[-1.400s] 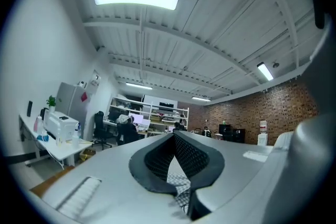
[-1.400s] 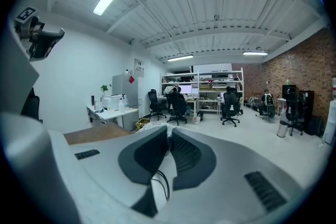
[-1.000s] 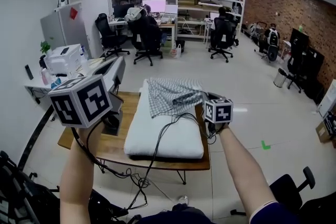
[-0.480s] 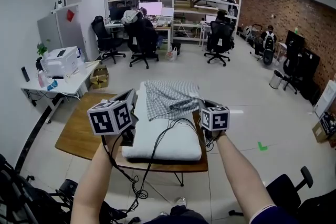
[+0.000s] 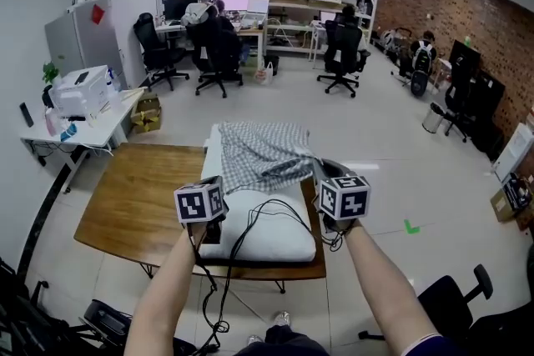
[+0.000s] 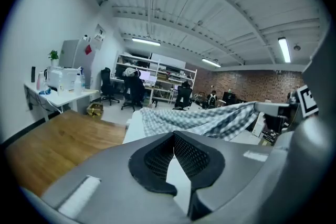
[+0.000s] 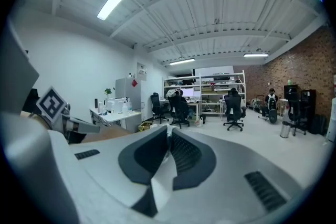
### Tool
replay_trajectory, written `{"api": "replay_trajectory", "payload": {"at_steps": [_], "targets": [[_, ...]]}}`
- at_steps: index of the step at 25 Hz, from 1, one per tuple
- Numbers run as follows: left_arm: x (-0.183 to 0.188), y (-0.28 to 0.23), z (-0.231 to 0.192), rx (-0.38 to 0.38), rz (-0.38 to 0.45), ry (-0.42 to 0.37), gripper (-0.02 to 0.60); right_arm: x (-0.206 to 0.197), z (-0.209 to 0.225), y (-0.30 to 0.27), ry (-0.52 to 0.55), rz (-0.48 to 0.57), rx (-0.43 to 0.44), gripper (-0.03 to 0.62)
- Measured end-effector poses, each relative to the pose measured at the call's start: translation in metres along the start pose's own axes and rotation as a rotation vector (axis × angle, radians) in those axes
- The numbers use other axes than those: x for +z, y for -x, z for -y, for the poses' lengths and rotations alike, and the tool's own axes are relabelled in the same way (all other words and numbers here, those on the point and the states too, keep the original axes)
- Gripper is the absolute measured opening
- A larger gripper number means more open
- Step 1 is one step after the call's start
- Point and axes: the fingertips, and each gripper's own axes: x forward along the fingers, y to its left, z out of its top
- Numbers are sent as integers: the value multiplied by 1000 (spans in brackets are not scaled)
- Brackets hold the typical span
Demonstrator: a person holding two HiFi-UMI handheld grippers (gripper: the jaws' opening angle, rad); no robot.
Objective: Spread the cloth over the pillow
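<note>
- Brown wooden table filling lower centre of head view.
- Long white pillow lying on it, right of centre.
- Grey-and-white checked cloth sitting bunched over pillow's far half; near half showing bare.
- Right gripper clenching cloth's near right edge.
- Left gripper closed, empty, hovering at pillow's near left.
- Likely next: pinching left edge, then drawing both corners evenly toward near end, keeping cloth taut.
- No writing reading clearly; only square markers on cubes.

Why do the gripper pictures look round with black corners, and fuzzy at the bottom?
Left gripper view: wide lens bends everything into a circle; left fingers are too close, so blurry. Right gripper view: same, right fingers soft too. Head view: walls curve, yet sharp.
</note>
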Motion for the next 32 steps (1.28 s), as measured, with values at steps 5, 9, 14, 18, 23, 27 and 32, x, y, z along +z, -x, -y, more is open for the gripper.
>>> {"api": "replay_trajectory", "payload": {"at_steps": [5, 9, 14, 18, 23, 27, 32], "targets": [[-30, -55, 0, -5, -78, -37, 71, -4, 5, -5, -19, 10, 25, 28], [-36, -92, 10, -21, -109, -102, 130, -6, 11, -11, -47, 24, 43, 28], [-52, -126, 4, 26, -171, -134, 175, -6, 16, -24, -75, 34, 71, 28], [-73, -145, 1, 29, -235, -91, 184, -12, 22, -34, -82, 37, 87, 28], [-76, -147, -17, 41, -225, -20, 37, -20, 28, -46, -107, 26, 89, 28], [-59, -130, -30, 67, -132, 25, 18, -23, 31, -43, -129, 30, 82, 28], [-41, -97, -61, 161, -74, 16, 15, -34, 38, -34, -124, 8, 44, 28]]}}
